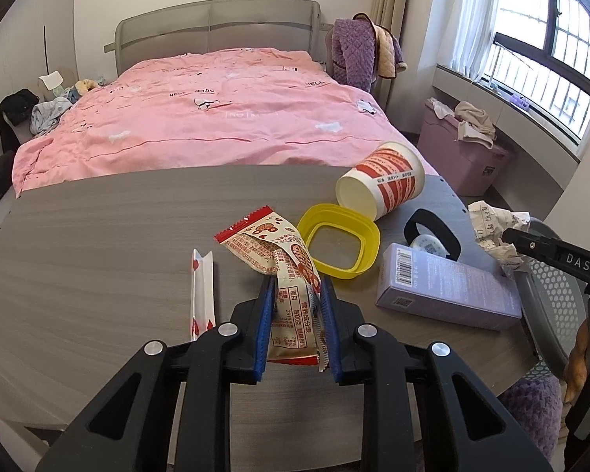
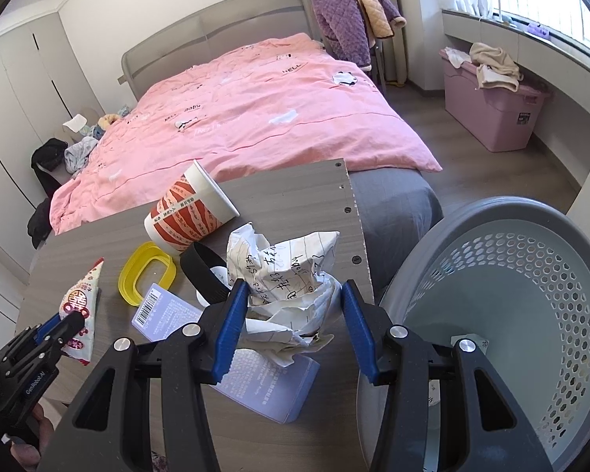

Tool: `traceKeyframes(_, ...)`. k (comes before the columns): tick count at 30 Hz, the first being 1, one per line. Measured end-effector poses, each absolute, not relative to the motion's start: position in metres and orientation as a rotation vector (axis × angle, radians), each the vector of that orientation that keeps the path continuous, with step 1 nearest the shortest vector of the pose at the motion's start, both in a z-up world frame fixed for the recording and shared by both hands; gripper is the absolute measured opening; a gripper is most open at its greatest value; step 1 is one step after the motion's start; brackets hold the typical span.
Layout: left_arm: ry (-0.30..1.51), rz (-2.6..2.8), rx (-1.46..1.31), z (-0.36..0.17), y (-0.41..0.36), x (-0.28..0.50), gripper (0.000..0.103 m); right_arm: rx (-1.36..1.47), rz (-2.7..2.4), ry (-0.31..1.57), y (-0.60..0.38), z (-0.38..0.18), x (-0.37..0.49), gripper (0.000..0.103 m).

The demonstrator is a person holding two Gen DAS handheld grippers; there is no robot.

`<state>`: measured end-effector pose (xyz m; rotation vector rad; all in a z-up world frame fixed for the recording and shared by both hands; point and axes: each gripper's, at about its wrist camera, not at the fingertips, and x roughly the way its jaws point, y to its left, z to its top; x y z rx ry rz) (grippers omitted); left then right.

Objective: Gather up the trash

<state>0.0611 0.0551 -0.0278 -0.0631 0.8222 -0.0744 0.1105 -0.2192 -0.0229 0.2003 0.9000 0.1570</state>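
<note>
The crumpled ball of lined white paper (image 2: 291, 279), covered in black handwritten characters too creased to read, sits between the blue pads of the right gripper (image 2: 295, 314), which grasps it above the grey wood-grain table (image 2: 295, 204), near the table's right edge. It has no clear long axis. Just right of it stands the grey perforated plastic waste basket (image 2: 531, 295), tilted with its mouth facing the camera.

The left gripper (image 1: 297, 314) is clenched on a red-and-cream printed snack wrapper (image 1: 291, 275). The wrapper's long axis runs away from the camera along the fingers, its crimped red end pointing toward the far left; a nutrition table with figures such as "100" shows on it, the rest too small to read.

Beside the wrapper lie a narrow white sleeve with red hearts (image 1: 201, 291) on the left and a yellow rounded plastic lid ring (image 1: 338, 240) on the right. Behind the ring a red-striped white paper cup (image 1: 381, 181) lies on its side. A lilac carton with a barcode (image 1: 448, 291) rests near a black band (image 1: 432, 232). The right gripper's body reads "DAS". Beyond the table is a bed with a pink duvet (image 1: 216, 118) printed "HELL".
</note>
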Motion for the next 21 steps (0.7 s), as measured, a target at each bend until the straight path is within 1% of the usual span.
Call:
traceKeyframes(8, 0.763, -0.107, -0.074, 0.003, 0.052, 0.055, 0.023, 0.219, 0.163, 0.869, -0.226, -0.013, 0.098, 0.048)
traceKeyframes(13, 0.735, -0.135, -0.051, 0.02, 0.035, 0.056, 0.023, 0.241, 0.158, 0.847, -0.241, -0.006, 0.086, 0.048)
traceKeyframes(21, 0.728, -0.261, -0.008, 0.032, -0.031, 0.061, 0.023, 0.283, 0.095, 0.819, -0.291, 0.005, 0.061, 0.048)
